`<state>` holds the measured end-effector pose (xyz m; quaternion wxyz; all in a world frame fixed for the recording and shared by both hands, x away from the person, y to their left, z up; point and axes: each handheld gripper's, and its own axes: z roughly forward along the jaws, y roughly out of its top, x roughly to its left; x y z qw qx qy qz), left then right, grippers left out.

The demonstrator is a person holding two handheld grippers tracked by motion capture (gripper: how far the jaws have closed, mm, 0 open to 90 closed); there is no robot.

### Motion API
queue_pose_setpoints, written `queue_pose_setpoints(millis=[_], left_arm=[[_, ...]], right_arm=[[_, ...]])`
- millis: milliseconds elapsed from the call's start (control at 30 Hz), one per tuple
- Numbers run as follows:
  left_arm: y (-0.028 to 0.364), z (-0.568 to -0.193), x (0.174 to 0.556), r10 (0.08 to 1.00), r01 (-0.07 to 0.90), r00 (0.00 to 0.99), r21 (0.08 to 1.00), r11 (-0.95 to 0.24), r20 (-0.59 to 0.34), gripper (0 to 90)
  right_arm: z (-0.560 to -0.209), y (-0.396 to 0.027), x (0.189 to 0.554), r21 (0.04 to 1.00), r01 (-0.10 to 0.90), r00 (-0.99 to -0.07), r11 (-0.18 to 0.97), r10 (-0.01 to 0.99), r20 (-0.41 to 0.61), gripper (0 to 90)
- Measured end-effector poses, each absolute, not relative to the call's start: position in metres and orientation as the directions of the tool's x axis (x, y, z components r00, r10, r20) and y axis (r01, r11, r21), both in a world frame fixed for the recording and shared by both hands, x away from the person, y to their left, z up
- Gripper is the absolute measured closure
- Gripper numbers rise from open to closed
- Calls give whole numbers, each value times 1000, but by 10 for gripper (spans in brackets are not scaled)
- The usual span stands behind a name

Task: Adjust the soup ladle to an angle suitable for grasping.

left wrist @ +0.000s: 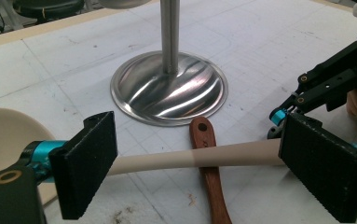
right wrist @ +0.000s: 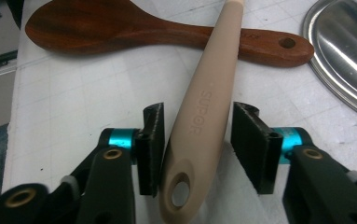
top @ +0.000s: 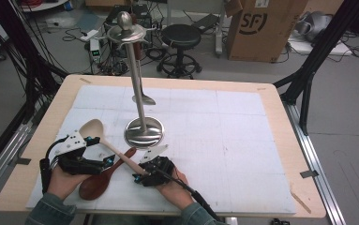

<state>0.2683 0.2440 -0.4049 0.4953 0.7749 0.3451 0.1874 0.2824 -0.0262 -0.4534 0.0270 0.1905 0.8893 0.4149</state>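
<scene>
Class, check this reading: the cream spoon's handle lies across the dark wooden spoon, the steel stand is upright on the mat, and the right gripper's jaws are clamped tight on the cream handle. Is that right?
Not quite. In the right gripper view the right gripper has the cream spoon between its jaws, but a gap shows at the right pad: no tight clamp yet. The handle does cross the dark wooden spoon, and the steel stand is upright.

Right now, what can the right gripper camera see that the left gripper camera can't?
Right gripper view alone: the beige plastic spoon's handle end with its hanging hole and raised lettering, between the right gripper's jaws, and the dark brown wooden spoon's bowl.

Left gripper view alone: the shiny steel stand's pole, the beige spoon's bowl, and the left gripper's wide-open jaws.

Both: the beige handle crossing over the wooden spoon's handle, the stand's round base, and the white mat.
</scene>
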Motion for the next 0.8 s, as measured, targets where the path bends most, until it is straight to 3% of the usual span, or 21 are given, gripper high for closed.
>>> queue_pose_setpoints(millis=[800], left_arm=[[245,-405,268,720,348,692,898,-269,-53,122]], right_arm=[[-438,-56,292,752,348,-905,560,409,115,662]])
